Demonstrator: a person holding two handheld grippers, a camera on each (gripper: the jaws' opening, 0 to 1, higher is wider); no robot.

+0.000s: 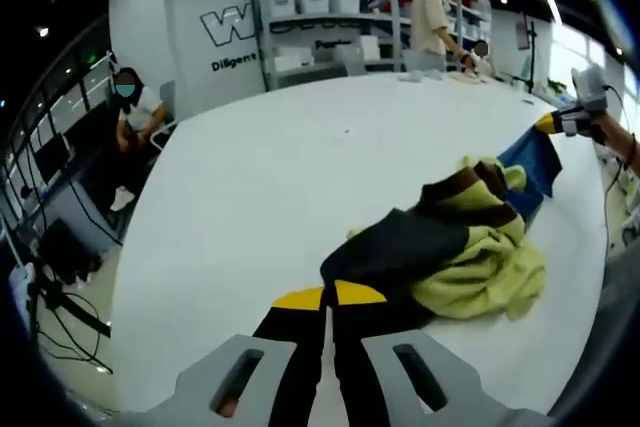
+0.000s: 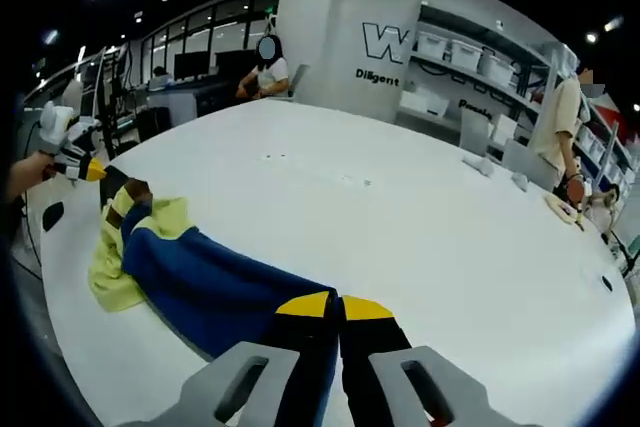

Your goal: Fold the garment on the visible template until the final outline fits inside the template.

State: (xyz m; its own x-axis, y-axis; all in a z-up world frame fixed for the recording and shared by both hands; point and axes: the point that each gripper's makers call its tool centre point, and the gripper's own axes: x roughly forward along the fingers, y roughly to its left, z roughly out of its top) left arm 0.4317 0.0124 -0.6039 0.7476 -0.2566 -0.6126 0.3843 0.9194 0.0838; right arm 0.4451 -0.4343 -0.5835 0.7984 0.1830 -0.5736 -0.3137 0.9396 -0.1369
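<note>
1. You are holding the garment [image 1: 455,242] stretched between both grippers over the white table [image 1: 270,177]. It is a multi-coloured piece with black, blue, brown and pale yellow-green panels.
2. Left gripper [image 1: 328,297]: the yellow-tipped jaws are sitting pressed together, clenched on the black end of the cloth, which is running out from between the tips towards the far right.
3. Right gripper [image 2: 335,305]: the jaws are likewise closed tight, gripping the blue end of the fabric [image 2: 215,282]. From there the cloth is trailing left across the table towards the other gripper [image 2: 85,169], seen far left in the right gripper view.
4. Between the two grips the middle is bunching in a loose heap, the yellow-green part rumpled and resting on the table top.
5. Progress, as judged: early. No flat fold is showing, and the outline is still irregular. I cannot make out a template on the table in either view, so fit cannot be checked.
6. Remaining: spreading the garment flat, making the folds, and bringing the outline inside the template.
7. Background: people are working at the far shelving [image 1: 330,17]; not involved.
</note>
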